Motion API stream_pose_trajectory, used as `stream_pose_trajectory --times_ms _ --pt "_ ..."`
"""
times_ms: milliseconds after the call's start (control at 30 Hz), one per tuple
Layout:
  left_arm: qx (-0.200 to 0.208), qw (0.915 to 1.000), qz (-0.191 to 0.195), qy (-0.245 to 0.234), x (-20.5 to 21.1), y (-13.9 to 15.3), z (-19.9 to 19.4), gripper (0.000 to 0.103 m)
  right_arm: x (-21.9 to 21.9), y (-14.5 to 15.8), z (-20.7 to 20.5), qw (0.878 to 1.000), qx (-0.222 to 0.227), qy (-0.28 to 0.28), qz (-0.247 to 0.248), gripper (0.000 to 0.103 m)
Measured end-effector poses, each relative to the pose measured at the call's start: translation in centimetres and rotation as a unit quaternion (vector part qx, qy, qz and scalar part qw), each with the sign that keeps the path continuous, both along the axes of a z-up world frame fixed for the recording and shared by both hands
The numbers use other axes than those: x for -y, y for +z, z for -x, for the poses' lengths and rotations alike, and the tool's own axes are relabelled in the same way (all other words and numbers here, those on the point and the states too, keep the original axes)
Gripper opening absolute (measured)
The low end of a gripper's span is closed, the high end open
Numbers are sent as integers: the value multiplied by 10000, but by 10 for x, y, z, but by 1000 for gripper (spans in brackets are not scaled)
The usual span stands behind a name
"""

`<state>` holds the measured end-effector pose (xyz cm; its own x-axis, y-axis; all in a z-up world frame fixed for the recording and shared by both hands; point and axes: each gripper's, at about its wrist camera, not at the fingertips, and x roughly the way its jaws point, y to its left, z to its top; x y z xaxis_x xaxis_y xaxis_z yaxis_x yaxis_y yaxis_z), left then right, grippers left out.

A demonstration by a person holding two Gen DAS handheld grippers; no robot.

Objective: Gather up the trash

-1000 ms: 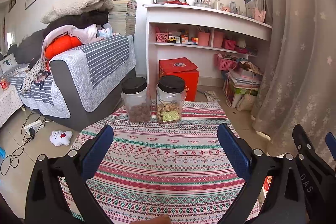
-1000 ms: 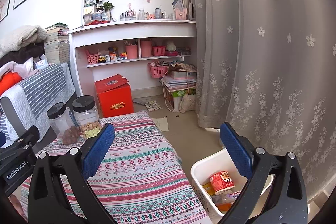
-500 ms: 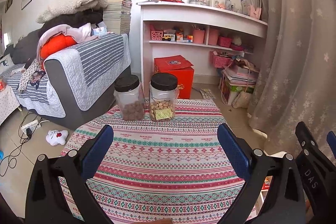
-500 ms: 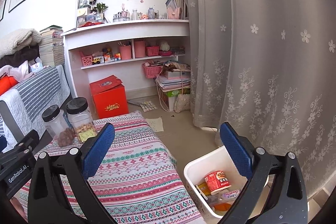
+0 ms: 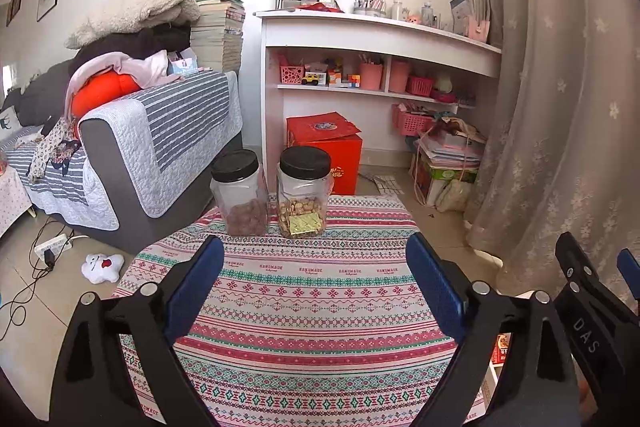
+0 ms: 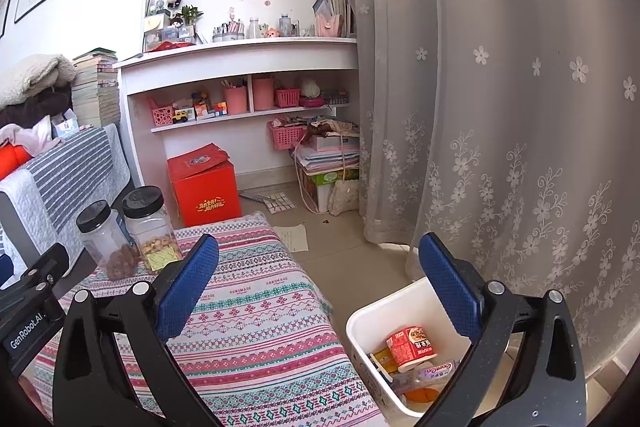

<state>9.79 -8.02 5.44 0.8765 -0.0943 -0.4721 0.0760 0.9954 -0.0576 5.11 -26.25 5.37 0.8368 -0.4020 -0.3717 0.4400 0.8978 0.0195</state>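
Left gripper: blue pads spread wide, nothing between them, above the striped patterned tablecloth. Straight ahead of it, at the cloth's far edge, two clear plastic jars with black lids stand side by side: brown-snack jar left, yellow-snack jar right.

Right gripper: also spread, holding nothing. Below its right finger, a white plastic bin on the floor beside the table, containing a red instant-noodle cup and wrappers. Floral sheer curtain beyond.
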Motion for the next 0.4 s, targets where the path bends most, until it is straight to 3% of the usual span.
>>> stream_pose_trajectory --times_ms 167,267,400 --pt "9 10000 6 -59 2 -1 1 84 1 0 0 10000 -1 7 -7 96" --pt "64 9998 -160 -51 6 1 4 96 2 1 1 10000 13 13 -27 96" --pt "165 9996 -216 -57 11 3 9 96 1 1 1 10000 18 7 -32 96"
